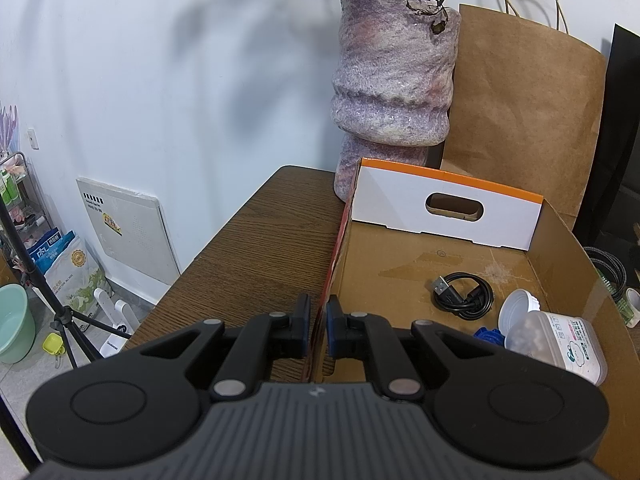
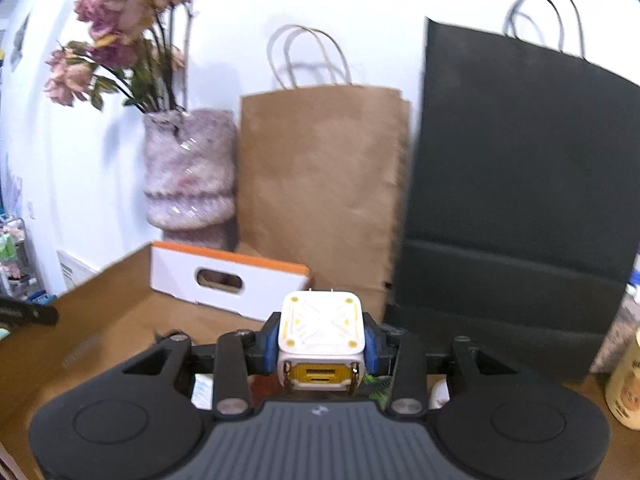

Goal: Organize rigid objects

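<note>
Right wrist view: the right gripper (image 2: 322, 344) holds a white and yellow charger (image 2: 322, 330) between its blue pads, above the near edge of the cardboard box (image 2: 104, 320).

The pads press the charger on its two sides, its metal prongs point away from the camera and its yellow port face looks back toward it. Behind it, at the far end of the box, stands a white flap with an orange edge (image 2: 228, 276). Behind the box are a purple vase (image 2: 188, 172) with dried flowers, a brown paper bag (image 2: 320, 184) and a black paper bag (image 2: 516, 200). In the left wrist view the left gripper (image 1: 318, 320) is closed on the left wall of the box (image 1: 336, 248), one finger outside and one inside. On the box floor lie a coiled black cable (image 1: 464, 292) and a clear jar (image 1: 556, 344) on its side, with its white lid (image 1: 518, 310) beside it. The box rests on a wooden table (image 1: 248, 248).
</note>
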`<state>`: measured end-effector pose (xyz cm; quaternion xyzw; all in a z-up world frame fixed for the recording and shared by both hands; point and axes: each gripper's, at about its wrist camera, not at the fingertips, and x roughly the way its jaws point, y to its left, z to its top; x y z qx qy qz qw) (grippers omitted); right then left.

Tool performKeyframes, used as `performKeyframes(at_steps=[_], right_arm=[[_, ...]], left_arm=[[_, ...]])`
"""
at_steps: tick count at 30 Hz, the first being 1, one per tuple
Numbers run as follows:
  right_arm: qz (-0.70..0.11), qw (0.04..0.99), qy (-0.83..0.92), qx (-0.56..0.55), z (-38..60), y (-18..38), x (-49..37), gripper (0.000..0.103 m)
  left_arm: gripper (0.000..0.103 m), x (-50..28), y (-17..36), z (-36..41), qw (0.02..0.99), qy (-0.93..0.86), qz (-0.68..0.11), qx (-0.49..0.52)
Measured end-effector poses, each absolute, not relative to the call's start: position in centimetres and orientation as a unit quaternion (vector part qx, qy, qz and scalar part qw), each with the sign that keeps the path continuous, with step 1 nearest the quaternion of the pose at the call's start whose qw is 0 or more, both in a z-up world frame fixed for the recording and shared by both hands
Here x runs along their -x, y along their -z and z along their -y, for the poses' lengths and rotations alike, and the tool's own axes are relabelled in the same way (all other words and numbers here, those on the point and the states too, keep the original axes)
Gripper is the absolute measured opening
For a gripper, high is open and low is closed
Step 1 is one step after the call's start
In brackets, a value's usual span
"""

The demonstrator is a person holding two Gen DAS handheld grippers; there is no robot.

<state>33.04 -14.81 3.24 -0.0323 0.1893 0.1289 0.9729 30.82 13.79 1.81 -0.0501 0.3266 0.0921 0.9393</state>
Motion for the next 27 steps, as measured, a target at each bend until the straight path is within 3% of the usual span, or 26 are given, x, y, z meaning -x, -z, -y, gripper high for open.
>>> performKeyframes(at_steps=[27], right_arm=[[-0.218,0.939,-0.247,0.094,5.3,-3.4,-34.0,0.038]], left_arm=[[0.009,-30.7,-1.9,-13.6,0.942,-0.093,-0.321,0.045]])
